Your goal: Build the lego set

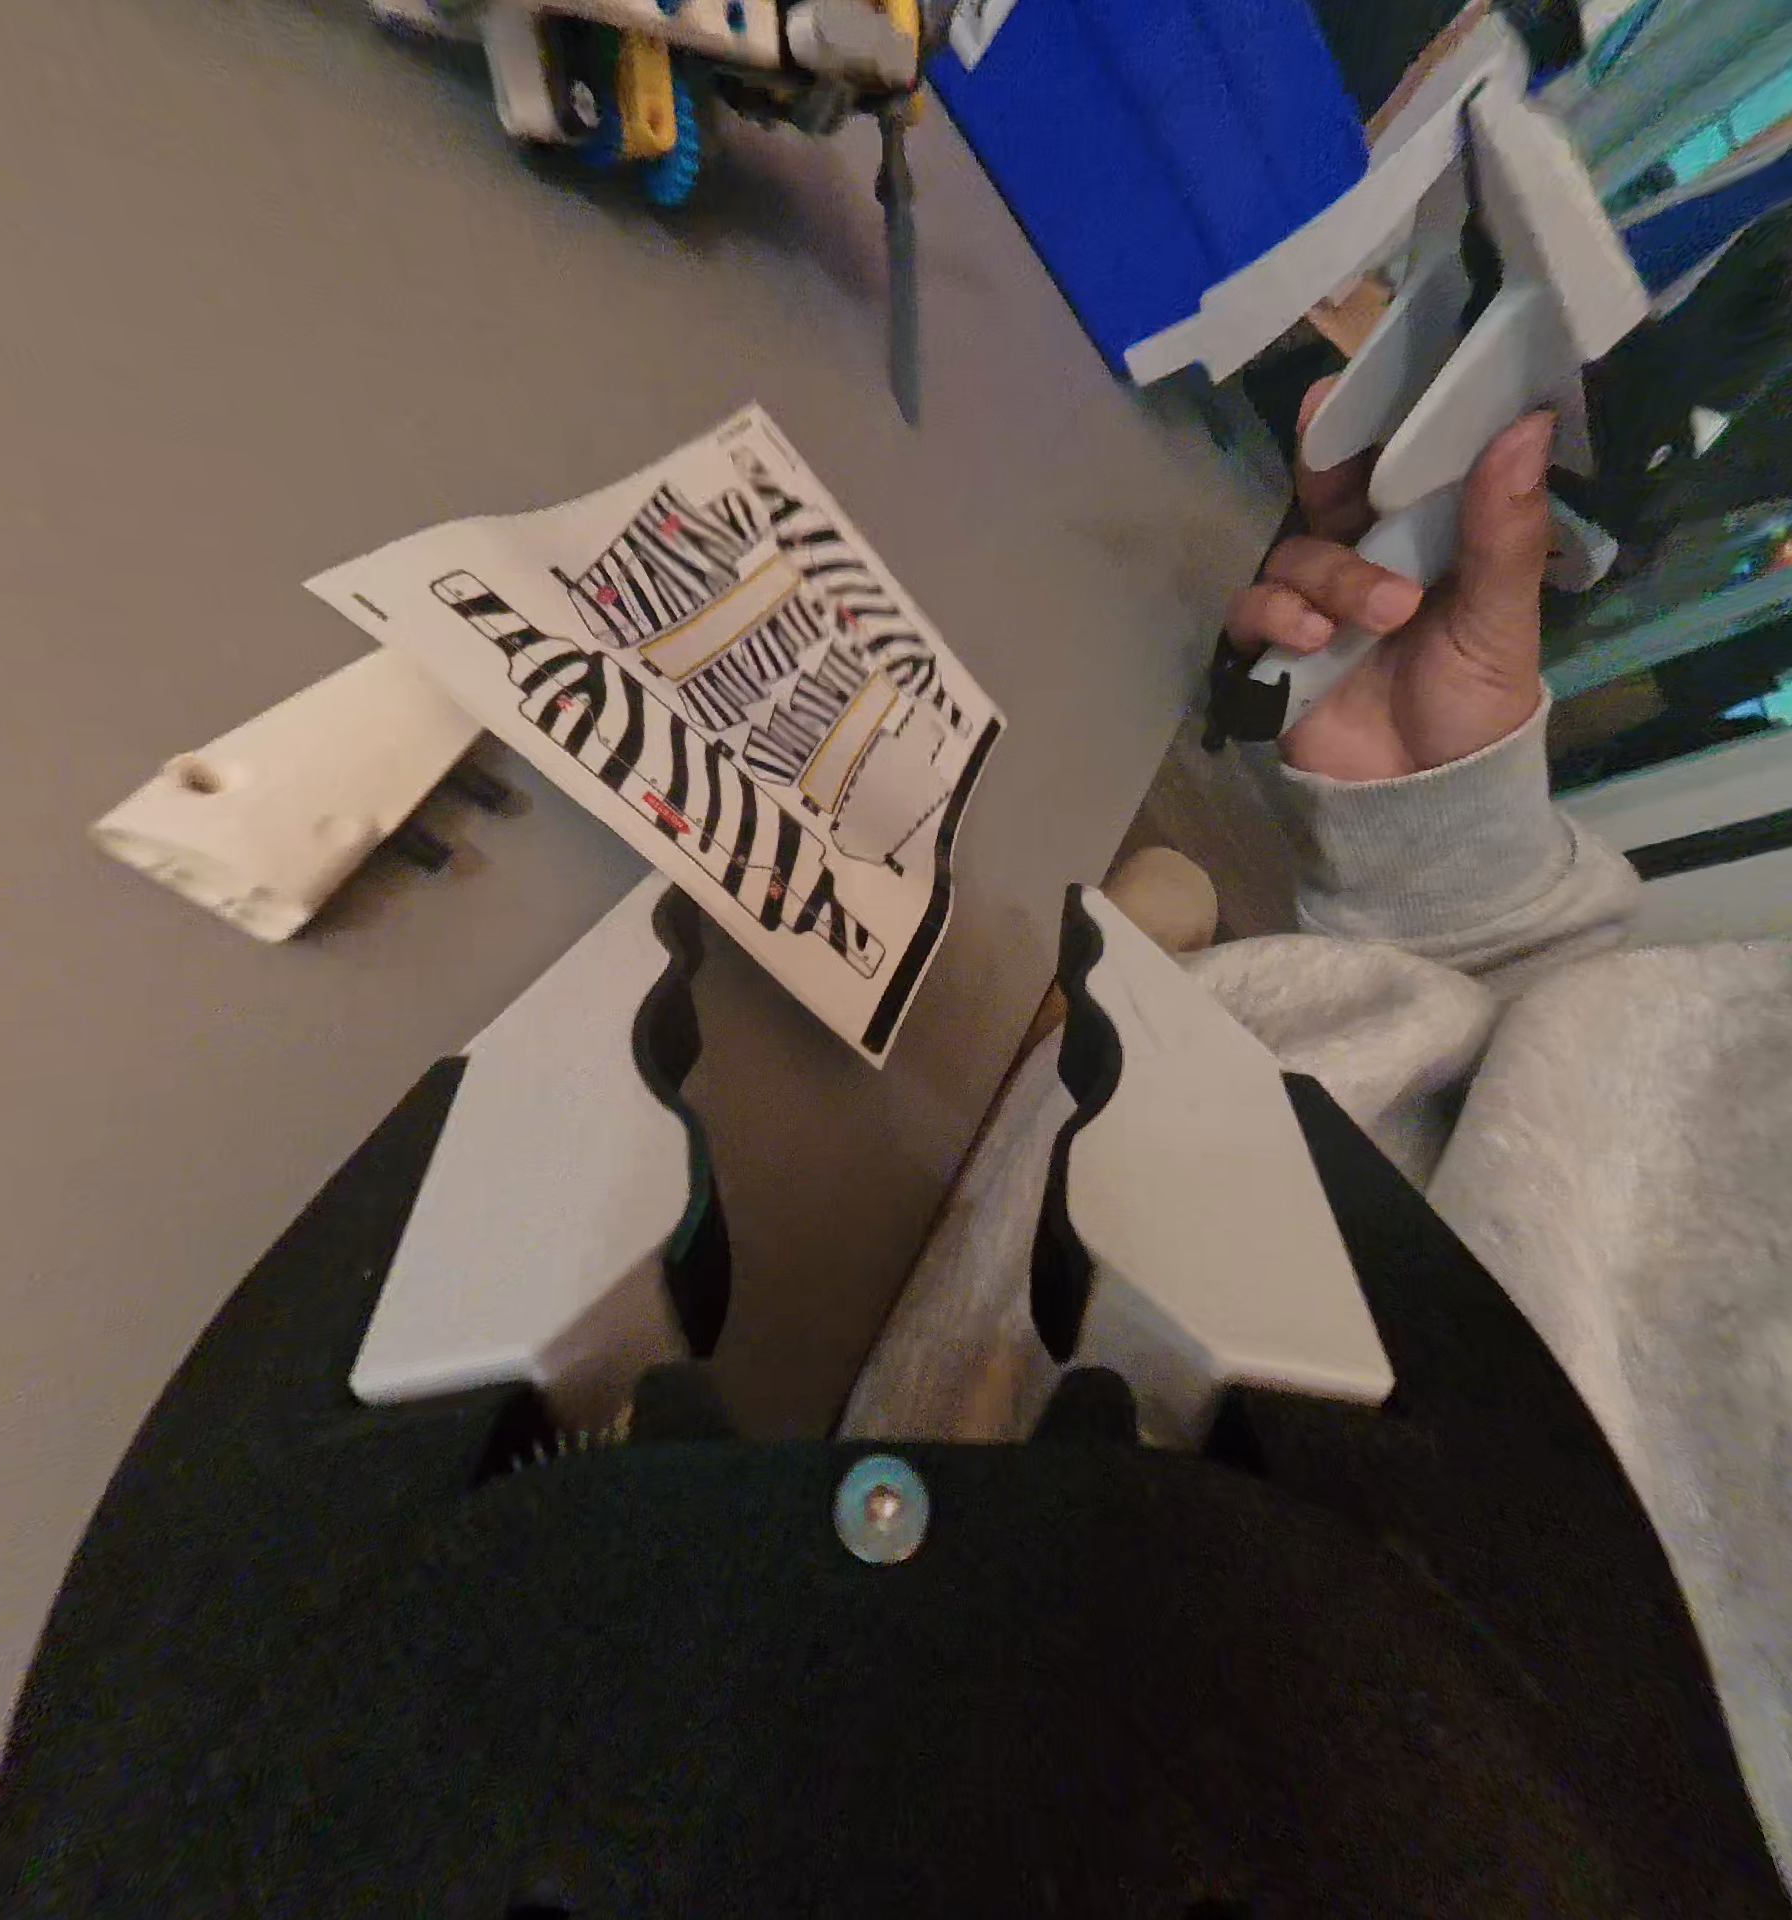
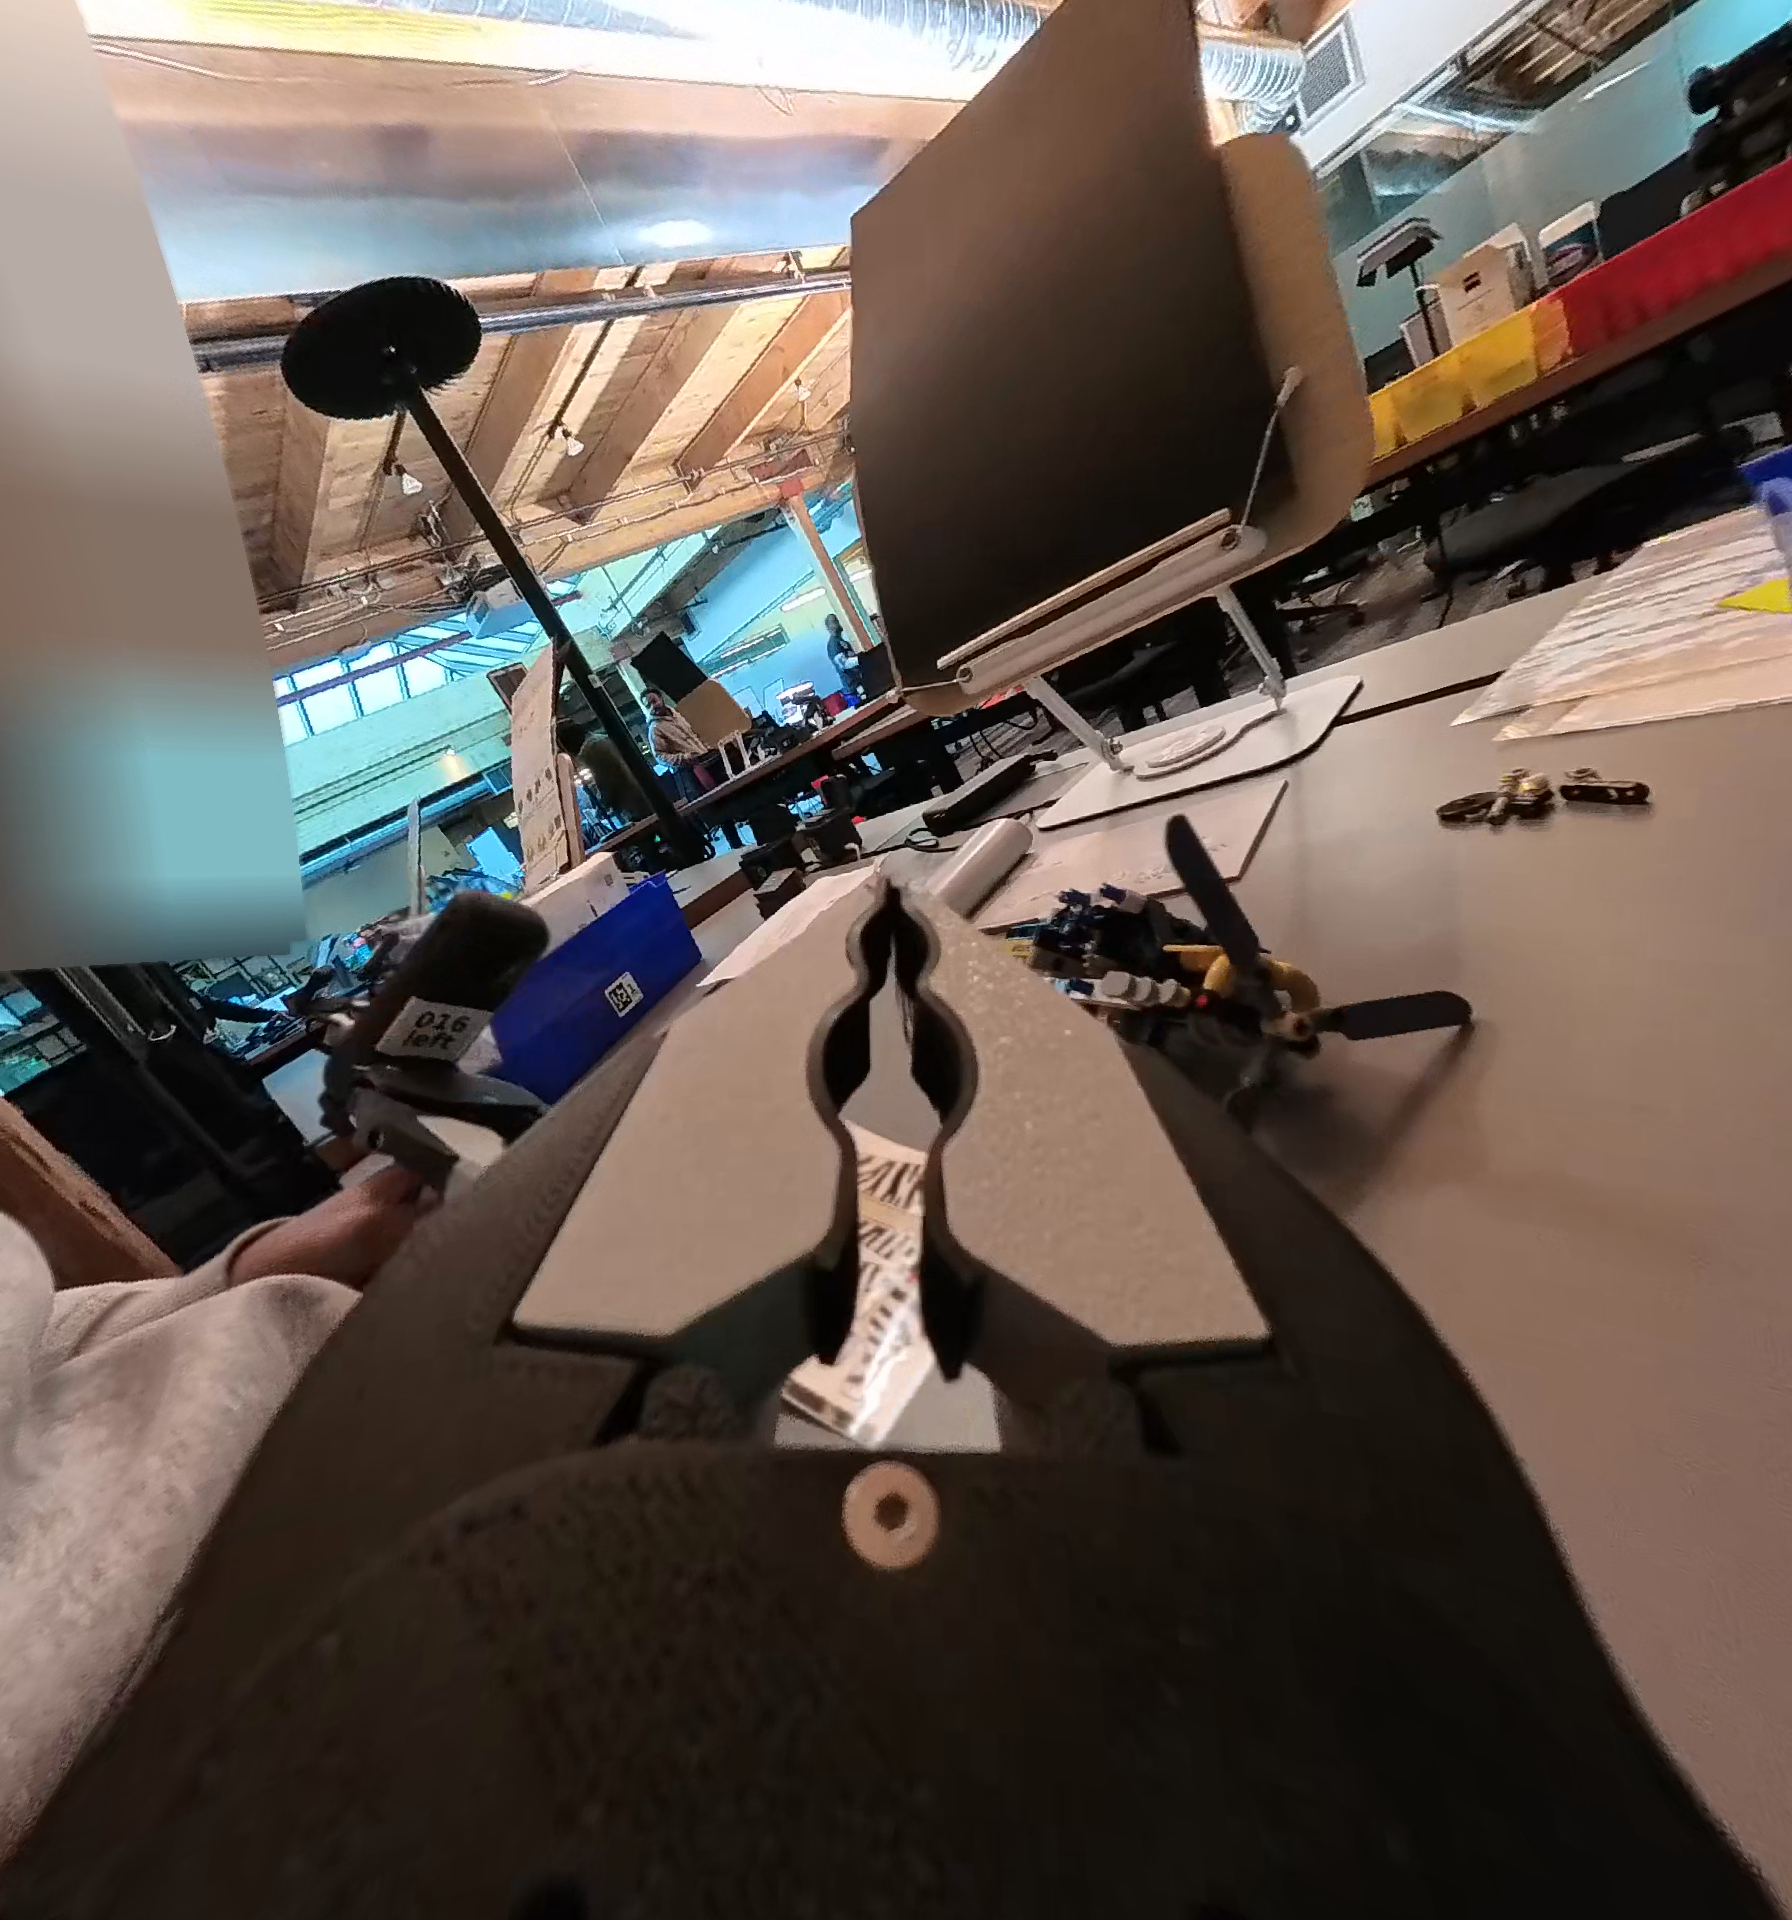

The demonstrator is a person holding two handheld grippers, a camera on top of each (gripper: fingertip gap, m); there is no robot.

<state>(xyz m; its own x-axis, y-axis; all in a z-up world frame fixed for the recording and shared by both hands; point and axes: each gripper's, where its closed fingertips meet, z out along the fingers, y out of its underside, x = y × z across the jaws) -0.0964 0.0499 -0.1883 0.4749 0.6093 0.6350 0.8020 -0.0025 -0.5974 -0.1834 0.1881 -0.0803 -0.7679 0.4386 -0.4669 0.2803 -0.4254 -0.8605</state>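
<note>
A sticker sheet (image 1: 684, 707) with black zebra stripes lies tilted on the grey table, its far end resting over a white Lego panel (image 1: 279, 800). My left gripper (image 1: 876, 925) is open and empty, and the sheet's near corner sits between its fingertips, by the left one. My right gripper (image 2: 897, 909) is shut with nothing visible in it and is held above the table. The sheet (image 2: 887, 1236) shows below through the gap in its jaws. The partly built Lego model (image 2: 1172, 966) with dark propeller blades stands to the right of it and at the top of the left wrist view (image 1: 705, 83).
A hand (image 1: 1432, 623) in a grey sleeve holds the right gripper's handle off the table edge. A blue bin (image 1: 1152, 177) stands behind the model. A book stand (image 2: 1079, 364), small loose parts (image 2: 1541, 805) and paper sheets (image 2: 1650, 644) lie farther back. My lap is below the table's edge. The tips of one gripper are about 20 centimetres away from the tips of the other.
</note>
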